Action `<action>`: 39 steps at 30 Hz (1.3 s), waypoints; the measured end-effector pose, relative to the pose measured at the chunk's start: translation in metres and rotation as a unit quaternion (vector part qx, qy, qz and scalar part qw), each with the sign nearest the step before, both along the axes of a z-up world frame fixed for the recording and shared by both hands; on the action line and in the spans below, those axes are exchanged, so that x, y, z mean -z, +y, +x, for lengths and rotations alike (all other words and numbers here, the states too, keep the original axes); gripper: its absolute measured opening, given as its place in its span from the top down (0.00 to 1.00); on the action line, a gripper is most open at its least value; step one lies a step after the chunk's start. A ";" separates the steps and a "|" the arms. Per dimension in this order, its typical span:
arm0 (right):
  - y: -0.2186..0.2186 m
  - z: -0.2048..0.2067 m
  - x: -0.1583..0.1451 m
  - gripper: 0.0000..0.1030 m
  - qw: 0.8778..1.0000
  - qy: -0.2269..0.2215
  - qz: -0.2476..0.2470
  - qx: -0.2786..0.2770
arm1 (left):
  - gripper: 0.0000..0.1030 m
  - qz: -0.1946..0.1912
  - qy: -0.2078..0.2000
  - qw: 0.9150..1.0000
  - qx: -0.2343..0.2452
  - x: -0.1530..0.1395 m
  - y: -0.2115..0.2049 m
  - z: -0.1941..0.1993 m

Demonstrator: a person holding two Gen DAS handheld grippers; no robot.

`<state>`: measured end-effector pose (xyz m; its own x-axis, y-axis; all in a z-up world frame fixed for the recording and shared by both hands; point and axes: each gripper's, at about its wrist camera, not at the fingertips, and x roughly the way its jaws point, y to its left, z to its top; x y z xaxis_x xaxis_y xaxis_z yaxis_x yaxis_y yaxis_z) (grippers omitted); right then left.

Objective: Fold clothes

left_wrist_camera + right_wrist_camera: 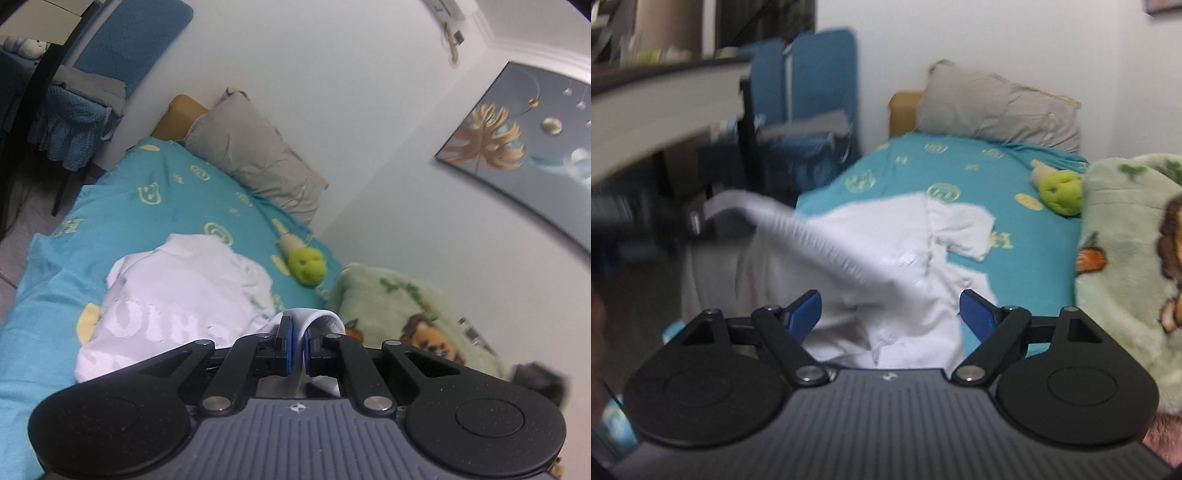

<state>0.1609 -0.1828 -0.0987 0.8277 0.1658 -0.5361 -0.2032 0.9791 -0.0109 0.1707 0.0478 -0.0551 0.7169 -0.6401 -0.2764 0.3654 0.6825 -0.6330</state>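
A: Report your left claw [298,345].

B: Your left claw is clamped on a fold of the white shirt [184,295]. The white cloth passes between the two blue pads [290,350] and loops over the right-hand finger.

A: And your right claw [889,314]?

B: Its jaws stand wide apart with nothing between them. The shirt lies just ahead of the blue fingertips [977,314].

A: Locate the shirt.

B: In your right wrist view the white shirt [894,258] lies on the teal bedsheet [1015,236], one short sleeve spread flat toward the right. A ribbed edge rises from it up and to the left, blurred. Part of the cloth hangs past the near edge of the bed.

A: Surrounding items?

B: A green plush toy [308,266] rests on the sheet beyond the shirt. A grey pillow [997,107] sits at the head of the bed. A pale green blanket [1126,258] with an animal print lies to the right.
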 end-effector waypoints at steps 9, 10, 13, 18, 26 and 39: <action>-0.030 0.003 -0.015 0.19 0.998 -0.005 -0.001 0.065 | 0.94 0.049 -0.045 0.997 0.040 -0.002 -0.022 -0.005; -0.036 -0.002 -0.021 0.19 0.998 -0.007 -0.003 0.063 | 0.94 0.061 -0.051 0.996 0.045 -0.002 -0.026 -0.006; -0.054 -0.018 -0.038 0.19 0.998 -0.015 -0.024 0.061 | 0.93 0.088 -0.066 0.992 0.068 -0.001 -0.038 -0.013; -0.076 -0.029 -0.042 0.19 0.996 0.006 -0.051 0.076 | 0.88 0.121 -0.088 0.984 0.099 0.000 -0.056 -0.030; -0.056 -0.042 -0.025 0.19 0.986 0.040 -0.163 -0.004 | 0.92 0.096 -0.104 0.986 0.087 -0.009 -0.053 -0.039; -0.038 -0.044 -0.024 0.19 0.992 0.040 -0.119 -0.035 | 0.92 0.055 -0.085 0.993 0.066 -0.009 -0.036 -0.024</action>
